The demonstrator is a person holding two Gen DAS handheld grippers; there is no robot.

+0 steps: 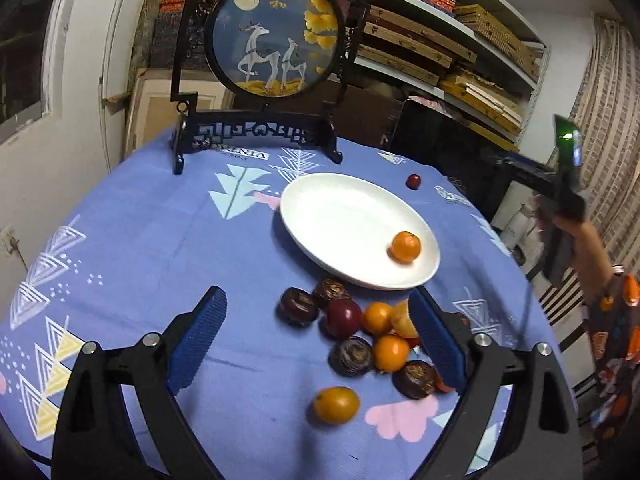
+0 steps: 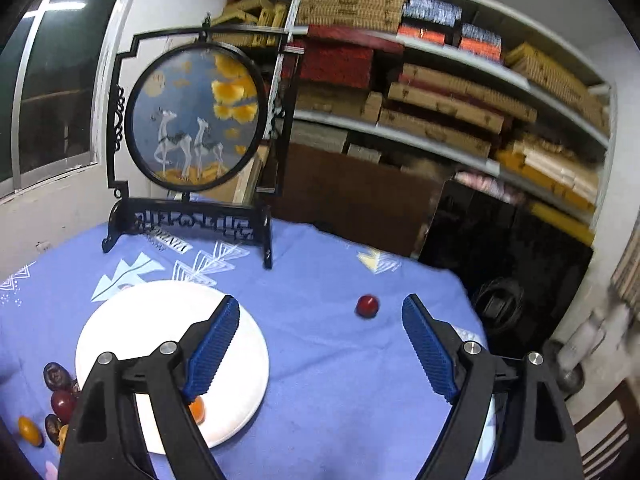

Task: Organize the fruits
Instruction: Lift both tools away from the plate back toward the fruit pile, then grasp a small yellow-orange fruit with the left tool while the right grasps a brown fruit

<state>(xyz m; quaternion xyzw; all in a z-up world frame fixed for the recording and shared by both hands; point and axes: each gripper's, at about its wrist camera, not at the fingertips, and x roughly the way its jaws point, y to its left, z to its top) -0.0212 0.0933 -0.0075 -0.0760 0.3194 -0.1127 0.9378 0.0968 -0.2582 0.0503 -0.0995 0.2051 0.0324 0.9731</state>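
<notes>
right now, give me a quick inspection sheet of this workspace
surface: blue patterned tablecloth
job's things: white plate holding one orange fruit; mixed fruit pile on the cloth beside the plate; lone red fruit apart
clutter: deer screen ornament
grippers: left gripper open, empty, over the pile; right gripper open, empty
cables: nothing seen
surroundings: box-filled shelves, window
</notes>
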